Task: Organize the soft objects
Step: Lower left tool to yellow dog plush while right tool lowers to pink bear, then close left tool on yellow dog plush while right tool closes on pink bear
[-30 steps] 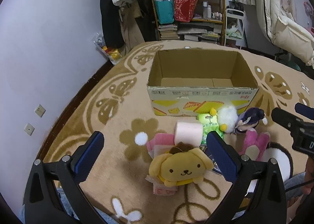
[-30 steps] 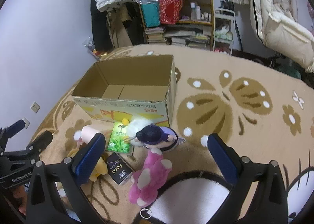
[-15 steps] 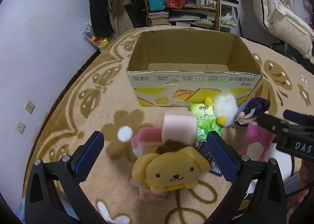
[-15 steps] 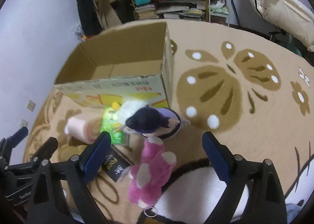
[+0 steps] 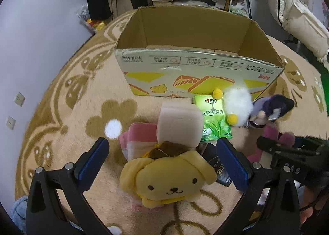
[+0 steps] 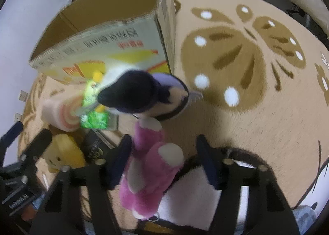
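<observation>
Fuzzy pink plush [image 6: 150, 175] between closing right hand-held gripper [image 6: 164, 152] pads, left hand-held gripper [image 5: 160, 161] open

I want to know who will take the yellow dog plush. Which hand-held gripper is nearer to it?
Left. The left hand-held gripper stands open with the yellow dog plush between its fingers. The right hand-held gripper is off to the side, around the pink plush.

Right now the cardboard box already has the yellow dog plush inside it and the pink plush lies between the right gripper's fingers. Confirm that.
Not quite. The cardboard box holds no toy: the left wrist view shows the yellow dog plush lying on the rug in front of it, between the open left gripper fingers. The rest holds: the pink plush lies between the right gripper fingers.
</observation>
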